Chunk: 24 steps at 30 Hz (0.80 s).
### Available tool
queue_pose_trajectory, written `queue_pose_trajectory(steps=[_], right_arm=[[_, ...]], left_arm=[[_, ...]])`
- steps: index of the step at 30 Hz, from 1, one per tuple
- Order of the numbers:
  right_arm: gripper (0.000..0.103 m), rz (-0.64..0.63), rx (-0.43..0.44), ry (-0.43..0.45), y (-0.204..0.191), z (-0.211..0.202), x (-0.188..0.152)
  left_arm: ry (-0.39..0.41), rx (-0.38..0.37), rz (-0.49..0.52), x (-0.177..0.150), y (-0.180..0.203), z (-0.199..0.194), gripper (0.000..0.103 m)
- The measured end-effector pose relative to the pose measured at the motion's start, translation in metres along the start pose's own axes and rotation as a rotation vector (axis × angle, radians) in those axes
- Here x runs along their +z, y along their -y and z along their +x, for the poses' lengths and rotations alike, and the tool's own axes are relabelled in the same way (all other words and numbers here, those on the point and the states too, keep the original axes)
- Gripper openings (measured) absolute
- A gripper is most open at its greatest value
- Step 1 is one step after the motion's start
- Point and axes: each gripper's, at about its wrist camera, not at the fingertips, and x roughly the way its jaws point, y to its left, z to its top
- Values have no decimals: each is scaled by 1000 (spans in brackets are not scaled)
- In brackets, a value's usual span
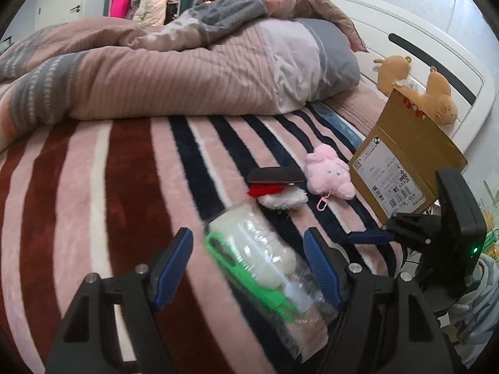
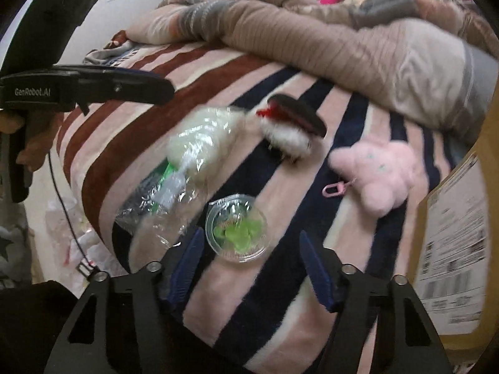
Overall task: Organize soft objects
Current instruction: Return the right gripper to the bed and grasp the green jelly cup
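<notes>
Soft toys on a striped blanket (image 1: pixel 93 171), both grippers spread.

Left gripper (image 1: pixel 248 257) straddles the bagged white plush (image 1: pixel 255 243); only the right gripper (image 2: pixel 249 258) view shows the clear cup (image 2: pixel 237 229), near the pink plush (image 2: pixel 379 171) and box (image 2: pixel 452 249).

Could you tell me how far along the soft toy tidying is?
Done: one tan plush hangs over the cardboard box rim. In hand: nothing; the left gripper is open around the bagged white plush. Left: the pink plush, black-hatted plush and clear capsule.
</notes>
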Motion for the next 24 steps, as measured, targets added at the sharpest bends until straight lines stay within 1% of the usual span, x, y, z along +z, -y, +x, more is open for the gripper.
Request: queue_pose_trajectory(steps=[2,4,6,7,12,17,22,24], right_arm=[[59,4,17,4,1,4,0],[56,-3,35,11,0,7,1],[46,-20,48,17,-2,10,2],[44,-29,49,18,-3,11,2],[42,-30,60,43,-1,13,4],[42,-14,-8,85,7,8,10],[42,1,0,77,16,13,12],[42,4,7,75,18,16,12]], left_arm=[[-9,-10,11,5,6,10,70],[-18,-19,18,10,10,20,70],[-27,-26,26,15,15,30,70],[-32,-29,30,18,17,35,70],[-46,-23,42,36,23,62,70],[-63,-41,29,50,22,84,70],[-96,-53,30,58,25,105,70],[-113,-47,25,59,25,113,70]])
